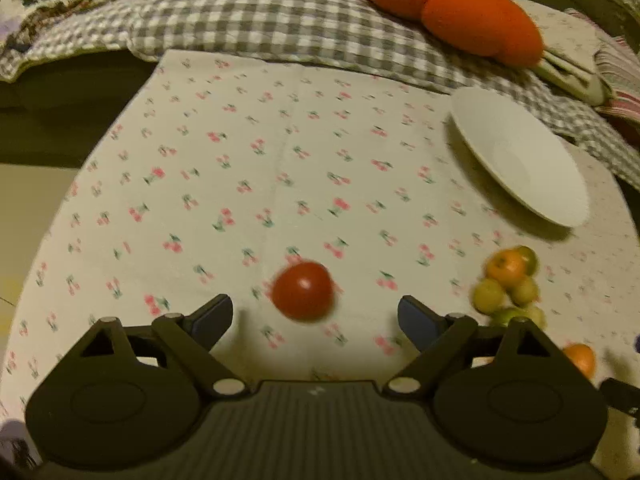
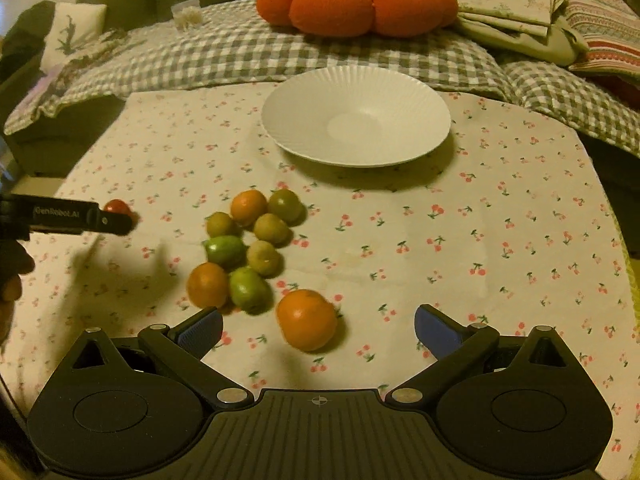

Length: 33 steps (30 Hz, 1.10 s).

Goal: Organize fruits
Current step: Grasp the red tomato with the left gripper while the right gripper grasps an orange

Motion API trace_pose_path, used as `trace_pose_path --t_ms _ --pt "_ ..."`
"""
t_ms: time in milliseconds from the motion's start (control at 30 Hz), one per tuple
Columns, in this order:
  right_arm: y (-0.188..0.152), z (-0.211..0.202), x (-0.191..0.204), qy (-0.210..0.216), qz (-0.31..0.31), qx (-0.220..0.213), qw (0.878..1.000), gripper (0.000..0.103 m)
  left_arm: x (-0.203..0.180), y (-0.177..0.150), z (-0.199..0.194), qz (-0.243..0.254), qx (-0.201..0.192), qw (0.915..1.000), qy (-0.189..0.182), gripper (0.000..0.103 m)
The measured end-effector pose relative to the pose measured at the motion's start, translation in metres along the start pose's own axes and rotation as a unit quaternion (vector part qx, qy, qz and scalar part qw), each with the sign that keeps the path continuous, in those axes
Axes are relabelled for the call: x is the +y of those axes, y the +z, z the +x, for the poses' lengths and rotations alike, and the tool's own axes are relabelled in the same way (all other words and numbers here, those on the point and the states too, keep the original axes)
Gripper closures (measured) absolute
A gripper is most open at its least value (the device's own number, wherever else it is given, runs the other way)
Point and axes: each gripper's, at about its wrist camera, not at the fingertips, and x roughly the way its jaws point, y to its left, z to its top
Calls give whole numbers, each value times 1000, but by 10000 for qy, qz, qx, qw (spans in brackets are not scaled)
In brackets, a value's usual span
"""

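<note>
Two tools hover low over the table, both spread wide and holding nothing. A red tomato lies between the left tool fingers; an orange lies before the right tool, beside clustered fruits. Beyond sits a white plate.

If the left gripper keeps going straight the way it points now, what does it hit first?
Most likely the red tomato: it lies on the cloth just ahead of the open left gripper, roughly centred between the fingers. The view is blurred, so depth is uncertain. The plate sits off to the right.
</note>
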Motion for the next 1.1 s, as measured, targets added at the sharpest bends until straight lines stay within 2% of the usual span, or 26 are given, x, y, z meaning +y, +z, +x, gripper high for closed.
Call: trace_pose_path --t_ms 133,367,433,567,633,733,800,867,900,967,1100 --pt "3 9 -4 -64 84 -13 9999 2 5 5 12 -88 28 9999 41 27" --pt "3 17 -2 -41 55 16 10000 7 2 1 16 88 0 9999 51 31" --pt "3 20 -2 -31 57 28 10000 10 3 2 18 65 9 10000 59 38" --pt "3 24 -2 -13 80 71 9999 15 2 1 19 129 -23 9998 121 41" --pt "2 25 -2 -2 103 116 9999 19 3 1 18 119 -58 9999 109 48" --pt "1 29 -1 54 118 198 9997 27 2 1 19 151 -65 9998 138 54" --pt "-1 32 -1 107 135 271 9995 43 0 0 20 242 -104 9994 214 56" --pt "-1 33 -2 210 194 298 9991 52 -1 0 20 297 -147 9992 216 61" --pt "-1 33 -3 278 240 306 9989 58 -2 1 19 317 -168 9992 183 67" --pt "0 32 -3 363 277 306 9985 66 -4 0 19 370 -188 9989 217 67" --pt "-1 30 -1 370 236 288 9986 66 -7 -1 18 493 -238 9980 302 67"
